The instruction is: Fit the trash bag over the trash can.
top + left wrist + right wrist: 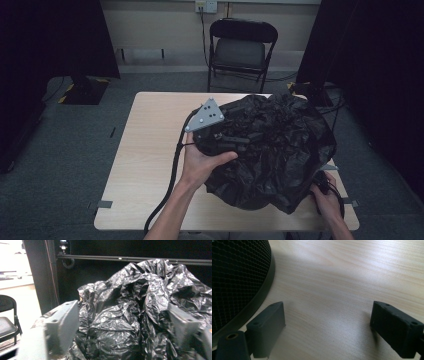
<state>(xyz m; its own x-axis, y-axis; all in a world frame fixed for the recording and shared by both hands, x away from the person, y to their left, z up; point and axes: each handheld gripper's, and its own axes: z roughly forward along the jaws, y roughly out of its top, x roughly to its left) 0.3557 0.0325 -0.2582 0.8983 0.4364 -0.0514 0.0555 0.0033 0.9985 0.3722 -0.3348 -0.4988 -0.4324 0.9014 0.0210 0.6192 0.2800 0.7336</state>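
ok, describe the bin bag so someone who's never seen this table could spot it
Start at the light wooden table; on its right half sits one big crumpled heap, the black bin bag. It is glossy, creased plastic draped over a black mesh basket, and the left gripper points into it. Nothing else there is shiny or wrinkled.

Left gripper (227,131): black body, grey three-cornered plate (205,115) with dark screws, centre frame; thick black cable (172,172) trailed to lower edge. Forearms were bare, no sleeves. Right gripper (328,322) had blocky black jaws with screw holes.
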